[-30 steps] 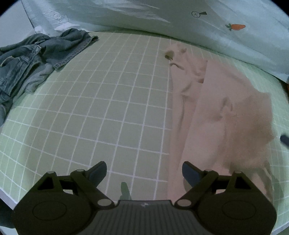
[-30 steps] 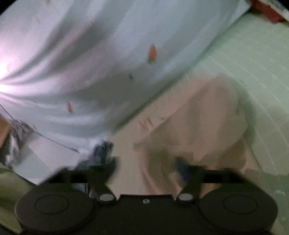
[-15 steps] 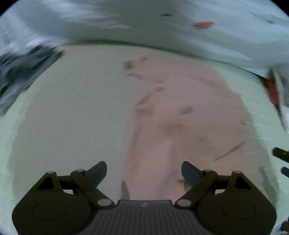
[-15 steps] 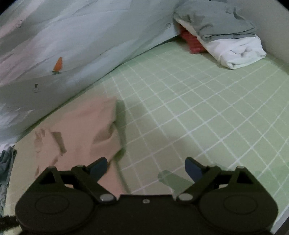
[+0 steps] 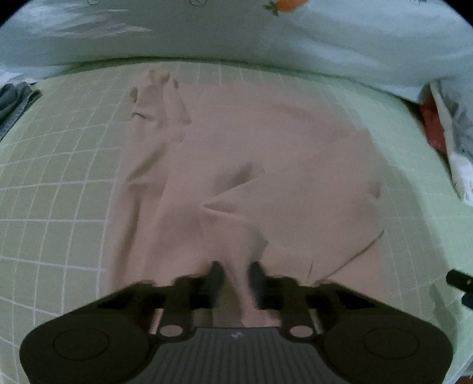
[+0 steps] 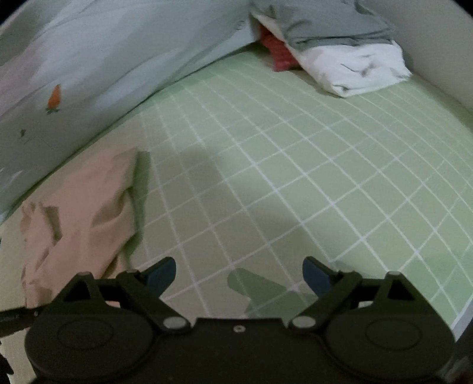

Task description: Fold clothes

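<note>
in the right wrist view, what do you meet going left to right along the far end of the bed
pale quilt with carrot print → red knit item → grey folded cloth → white folded cloth

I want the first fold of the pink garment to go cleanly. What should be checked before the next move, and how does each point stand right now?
1. Left gripper closing, a ridge of the pink garment between its fingers: ok.
2. Grip firm enough to lift: cannot tell, picture blurred.
3. Right gripper on the garment: not ok, open over bare green checked sheet.
4. Garment flat: not ok, creased through the middle.
5. Sheet clear to the right for folding: ok; folded white cloth lies far off.
</note>
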Action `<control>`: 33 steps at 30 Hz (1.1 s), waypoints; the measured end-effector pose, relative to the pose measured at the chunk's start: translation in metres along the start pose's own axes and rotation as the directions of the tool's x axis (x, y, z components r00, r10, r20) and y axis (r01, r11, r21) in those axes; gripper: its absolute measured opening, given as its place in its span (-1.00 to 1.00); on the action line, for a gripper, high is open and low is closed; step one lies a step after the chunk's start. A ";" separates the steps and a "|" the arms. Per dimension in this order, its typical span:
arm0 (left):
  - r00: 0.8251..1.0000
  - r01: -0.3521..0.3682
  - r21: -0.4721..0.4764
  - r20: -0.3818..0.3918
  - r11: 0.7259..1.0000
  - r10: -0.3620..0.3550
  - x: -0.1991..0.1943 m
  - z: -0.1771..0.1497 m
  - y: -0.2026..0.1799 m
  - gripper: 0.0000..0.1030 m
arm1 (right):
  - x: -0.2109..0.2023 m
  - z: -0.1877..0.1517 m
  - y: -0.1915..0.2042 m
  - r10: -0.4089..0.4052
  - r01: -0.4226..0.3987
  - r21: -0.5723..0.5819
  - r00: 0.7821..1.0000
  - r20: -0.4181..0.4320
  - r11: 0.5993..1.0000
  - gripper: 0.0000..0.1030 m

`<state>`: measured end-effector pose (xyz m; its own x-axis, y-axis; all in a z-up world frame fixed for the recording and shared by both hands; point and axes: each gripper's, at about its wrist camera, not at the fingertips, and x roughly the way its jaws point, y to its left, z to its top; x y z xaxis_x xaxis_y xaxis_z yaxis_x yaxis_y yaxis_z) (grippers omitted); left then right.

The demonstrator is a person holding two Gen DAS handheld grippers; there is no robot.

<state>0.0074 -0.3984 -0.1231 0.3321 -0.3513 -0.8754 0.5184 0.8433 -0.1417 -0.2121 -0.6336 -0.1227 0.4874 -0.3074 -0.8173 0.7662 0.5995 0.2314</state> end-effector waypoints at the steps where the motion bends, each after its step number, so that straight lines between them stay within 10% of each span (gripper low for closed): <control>1: 1.000 0.004 0.007 0.011 1.000 -0.004 -0.003 0.001 0.000 -0.87 | 0.001 0.001 -0.001 -0.003 0.003 0.010 1.000 -0.002 1.000 0.81; 10: 0.983 0.068 -0.022 0.171 0.997 -0.064 -0.062 0.036 0.025 -0.90 | 0.007 -0.004 0.029 0.016 -0.017 -0.013 1.000 -0.022 1.000 0.81; 22: 0.901 0.054 -0.184 0.432 0.981 0.031 -0.130 0.111 0.139 -0.90 | 0.016 -0.030 0.122 0.067 -0.078 -0.190 0.996 -0.066 0.979 0.81; 27: 0.923 -0.010 -0.329 0.360 0.944 0.135 -0.108 0.118 0.207 -0.89 | 0.012 -0.032 0.142 0.049 -0.056 -0.223 0.998 -0.035 0.973 0.81; 30: 0.941 -0.080 -0.368 0.280 0.927 0.192 -0.089 0.111 0.226 -0.46 | 0.006 -0.031 0.149 0.034 -0.032 -0.235 0.999 0.003 0.971 0.81; 32: 0.947 -0.095 -0.385 0.249 0.918 0.202 -0.086 0.099 0.235 0.37 | 0.001 -0.031 0.151 0.015 -0.006 -0.238 0.999 0.038 0.971 0.82; 33: 0.950 -0.085 -0.391 0.245 0.917 0.192 -0.085 0.093 0.236 0.44 | -0.002 -0.030 0.151 0.006 0.007 -0.236 0.998 0.055 0.972 0.82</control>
<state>0.1750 -0.2072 -0.0385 0.6080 -0.2715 -0.7461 0.1392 0.9616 -0.2365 -0.1095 -0.5200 -0.1020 0.5145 -0.3439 -0.7855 0.6494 0.7545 0.0949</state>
